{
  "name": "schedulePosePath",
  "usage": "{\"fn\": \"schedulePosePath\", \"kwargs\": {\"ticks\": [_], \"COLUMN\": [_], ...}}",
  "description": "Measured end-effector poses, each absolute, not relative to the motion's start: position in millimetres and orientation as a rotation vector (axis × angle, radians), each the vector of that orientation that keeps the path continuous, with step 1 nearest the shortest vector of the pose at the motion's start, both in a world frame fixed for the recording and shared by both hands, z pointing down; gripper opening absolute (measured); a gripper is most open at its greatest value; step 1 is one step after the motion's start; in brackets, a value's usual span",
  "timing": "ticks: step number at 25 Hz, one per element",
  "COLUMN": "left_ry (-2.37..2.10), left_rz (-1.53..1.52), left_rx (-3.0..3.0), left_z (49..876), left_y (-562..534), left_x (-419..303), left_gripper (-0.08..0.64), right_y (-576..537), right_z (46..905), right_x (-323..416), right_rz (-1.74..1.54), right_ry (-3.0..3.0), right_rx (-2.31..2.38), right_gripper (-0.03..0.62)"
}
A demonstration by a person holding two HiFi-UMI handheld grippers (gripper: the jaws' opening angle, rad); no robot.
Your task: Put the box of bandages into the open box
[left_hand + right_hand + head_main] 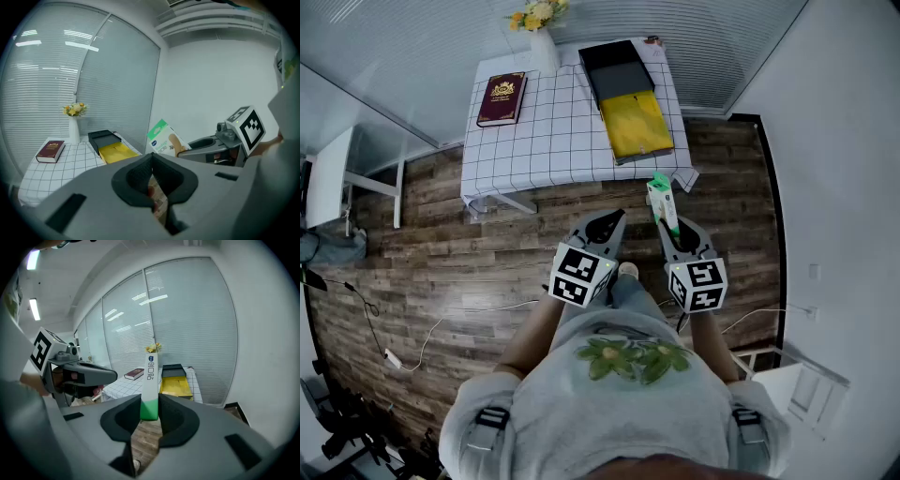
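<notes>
My right gripper point(667, 223) is shut on the box of bandages point(662, 202), a slim white and green carton that stands upright between the jaws point(151, 380) and sticks out ahead of them. It hangs over the wooden floor, short of the table's near right corner. The open box point(625, 98), black with a yellow lining, lies on the right side of the checked tablecloth point(553, 131) and shows in both gripper views point(174, 383) point(111, 146). My left gripper point(607, 225) is shut and empty, beside the right one; the carton shows to its right point(161, 138).
A dark red book point(502, 98) lies at the table's left side. A white vase with yellow flowers point(540, 28) stands at the back edge. Cables trail over the floor point(422, 328) at my left. A white wall runs along the right.
</notes>
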State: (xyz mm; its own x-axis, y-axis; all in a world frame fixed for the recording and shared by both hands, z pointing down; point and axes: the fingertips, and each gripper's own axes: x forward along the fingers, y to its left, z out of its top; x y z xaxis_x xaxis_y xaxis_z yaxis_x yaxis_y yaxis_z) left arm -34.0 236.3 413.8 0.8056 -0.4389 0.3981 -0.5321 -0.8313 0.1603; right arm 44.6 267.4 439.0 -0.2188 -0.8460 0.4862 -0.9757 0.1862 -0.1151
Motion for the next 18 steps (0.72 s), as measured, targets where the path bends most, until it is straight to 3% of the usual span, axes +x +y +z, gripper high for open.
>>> {"fn": "schedulePosePath", "kwargs": {"ticks": [18], "left_ry": [-0.818], "left_rz": [0.508], "left_rx": [2.69], "left_z": [426], "left_y": [247], "left_x": [-12], "left_gripper": [0.007], "right_y": [272], "right_z": [439], "right_x": [65], "right_rz": [0.541], "right_ry": [-2.238], "right_rx": [1.655], "right_gripper": [0.087]}}
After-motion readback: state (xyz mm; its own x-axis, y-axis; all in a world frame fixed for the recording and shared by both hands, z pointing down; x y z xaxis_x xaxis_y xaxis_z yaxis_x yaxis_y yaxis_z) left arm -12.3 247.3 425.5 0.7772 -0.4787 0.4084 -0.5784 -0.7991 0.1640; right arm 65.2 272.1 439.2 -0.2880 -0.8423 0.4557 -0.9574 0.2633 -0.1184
